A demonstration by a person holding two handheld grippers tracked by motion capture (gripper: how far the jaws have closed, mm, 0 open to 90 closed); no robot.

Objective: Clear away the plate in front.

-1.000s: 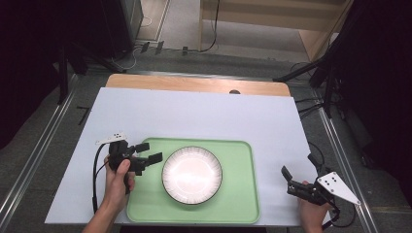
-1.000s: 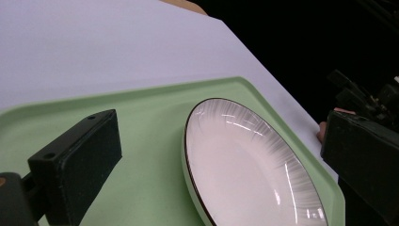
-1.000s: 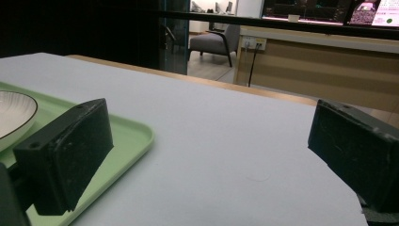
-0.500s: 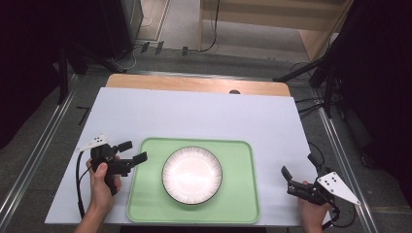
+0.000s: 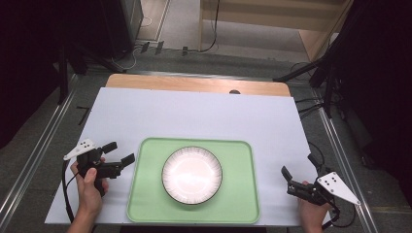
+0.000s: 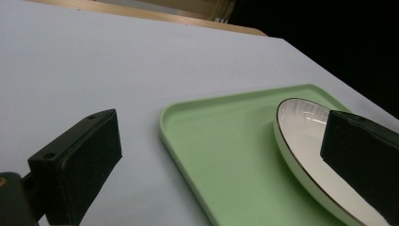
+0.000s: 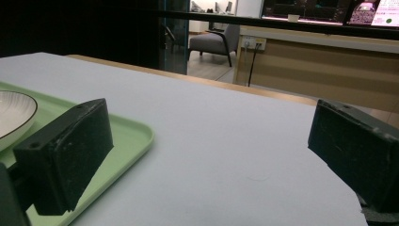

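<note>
– From above, what is on the table?
– A white plate (image 5: 192, 175) sits mid-tray (image 5: 145, 194), near the table's (image 5: 194, 116) front edge. The left gripper (image 5: 119, 154) hovers just off the tray's left edge, jaws apart, empty. The right gripper (image 5: 300, 172) waits near the front right corner, spread wide.
– And the gripper views?
– Left: plate (image 6: 301, 117) between parted jaws. Right: tray corner (image 7: 136, 134), jaws gaping.

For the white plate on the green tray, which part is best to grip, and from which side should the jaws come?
Probably the raised rim of the plate, at its left edge, approached by the left gripper, which is open beside the tray and faces it. The plate is shallow and round, and its rim lifts off the tray floor, so one jaw could slip under it and the other close from above.
</note>
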